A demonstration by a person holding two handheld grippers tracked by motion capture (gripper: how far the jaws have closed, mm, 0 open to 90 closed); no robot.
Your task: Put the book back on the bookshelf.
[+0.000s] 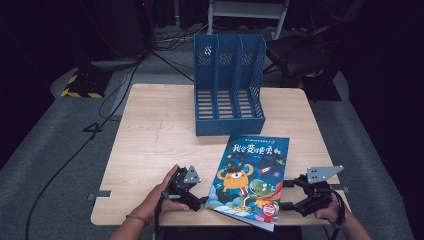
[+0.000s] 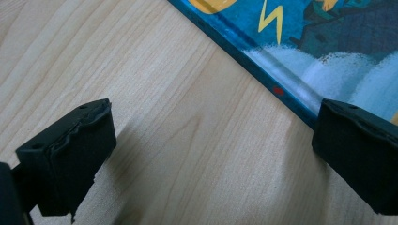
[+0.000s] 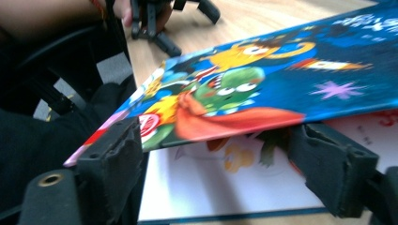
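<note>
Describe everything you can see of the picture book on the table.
The picture book is a thin, glossy children's book with a dark blue cover showing an orange monster, a green dinosaur-like figure in a red cape, stars and yellow title characters. It lies on the wooden table, just in front of the blue file rack, its near corner past the table's edge. The right gripper view shows the cover lifted off a white illustrated page. The left gripper sits at its left edge, the right gripper at its right, both open.

A pale wooden counter (image 1: pixel 150 145) with rounded corners stands on grey carpeted floor (image 1: pixel 50 165). Toward its far edge sits a blue plastic three-slot file rack (image 1: pixel 229 85), upright. Just in front of that lies a blue cartoon-covered picture book (image 1: pixel 252 175), its near corner overhanging the counter's front edge.
</note>
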